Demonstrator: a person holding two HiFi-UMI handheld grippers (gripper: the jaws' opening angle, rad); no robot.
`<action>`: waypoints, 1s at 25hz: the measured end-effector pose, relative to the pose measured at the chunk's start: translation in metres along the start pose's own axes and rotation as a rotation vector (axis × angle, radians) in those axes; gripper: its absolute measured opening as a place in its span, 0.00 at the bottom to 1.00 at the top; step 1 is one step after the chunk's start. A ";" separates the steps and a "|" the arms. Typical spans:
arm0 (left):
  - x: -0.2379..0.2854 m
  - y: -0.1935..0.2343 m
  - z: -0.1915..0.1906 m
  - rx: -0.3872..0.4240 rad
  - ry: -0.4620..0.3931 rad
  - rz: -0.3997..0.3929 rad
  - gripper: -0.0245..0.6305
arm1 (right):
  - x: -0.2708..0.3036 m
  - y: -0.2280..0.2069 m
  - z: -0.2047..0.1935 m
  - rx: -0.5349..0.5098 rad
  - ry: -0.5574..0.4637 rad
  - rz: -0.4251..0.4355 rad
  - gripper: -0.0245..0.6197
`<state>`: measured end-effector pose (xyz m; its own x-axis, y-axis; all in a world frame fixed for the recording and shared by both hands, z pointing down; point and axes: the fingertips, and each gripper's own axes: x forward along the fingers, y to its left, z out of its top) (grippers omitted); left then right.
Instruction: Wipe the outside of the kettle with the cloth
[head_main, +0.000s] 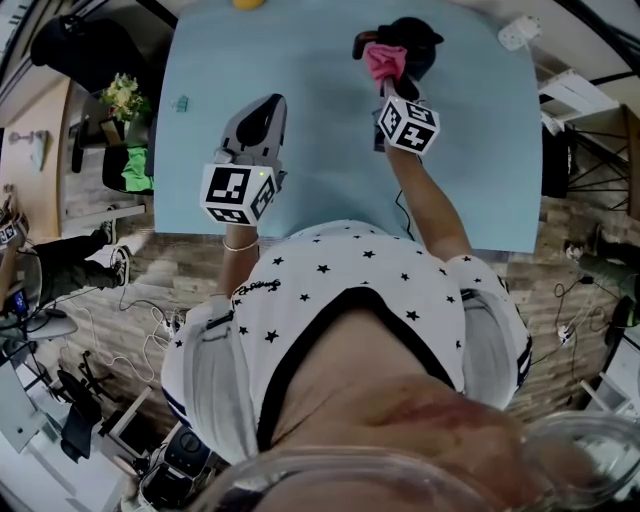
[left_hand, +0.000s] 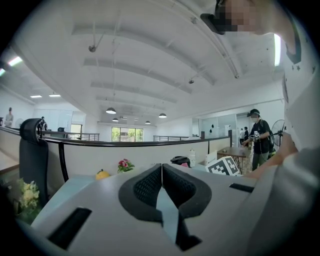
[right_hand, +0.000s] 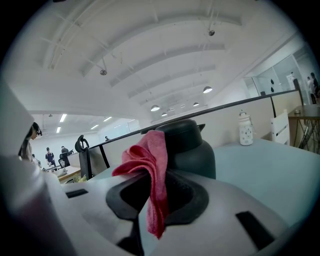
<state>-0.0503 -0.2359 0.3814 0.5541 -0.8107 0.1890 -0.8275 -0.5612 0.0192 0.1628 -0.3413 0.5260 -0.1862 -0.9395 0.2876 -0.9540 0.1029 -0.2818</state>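
A dark kettle (head_main: 413, 42) stands at the far side of the light blue table (head_main: 330, 140). My right gripper (head_main: 388, 75) is shut on a pink cloth (head_main: 385, 60), and the cloth lies against the kettle's near side. In the right gripper view the pink cloth (right_hand: 151, 172) hangs out between the jaws, with the kettle (right_hand: 188, 148) close behind it. My left gripper (head_main: 262, 117) rests on the table left of centre, apart from the kettle, jaws shut with nothing in them. In the left gripper view its pads (left_hand: 150, 187) meet, and the kettle (left_hand: 180, 161) shows far off.
A yellow object (head_main: 248, 3) sits at the table's far edge, and a small green thing (head_main: 180, 103) lies near the left edge. A white bottle (right_hand: 245, 129) stands beyond the kettle. A black chair (head_main: 85, 50) and flowers (head_main: 123, 97) are left of the table.
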 end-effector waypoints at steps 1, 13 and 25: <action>0.001 -0.002 0.000 0.000 -0.001 -0.004 0.08 | -0.003 -0.003 0.000 0.000 -0.002 -0.004 0.14; 0.009 -0.020 0.003 0.008 0.001 -0.027 0.08 | -0.024 -0.052 0.004 0.006 -0.023 -0.079 0.14; 0.015 -0.023 0.004 0.016 0.018 -0.012 0.08 | -0.022 -0.101 0.018 -0.016 -0.034 -0.151 0.14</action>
<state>-0.0233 -0.2357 0.3803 0.5622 -0.8007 0.2069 -0.8191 -0.5736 0.0058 0.2671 -0.3367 0.5319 -0.0324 -0.9551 0.2944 -0.9742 -0.0356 -0.2228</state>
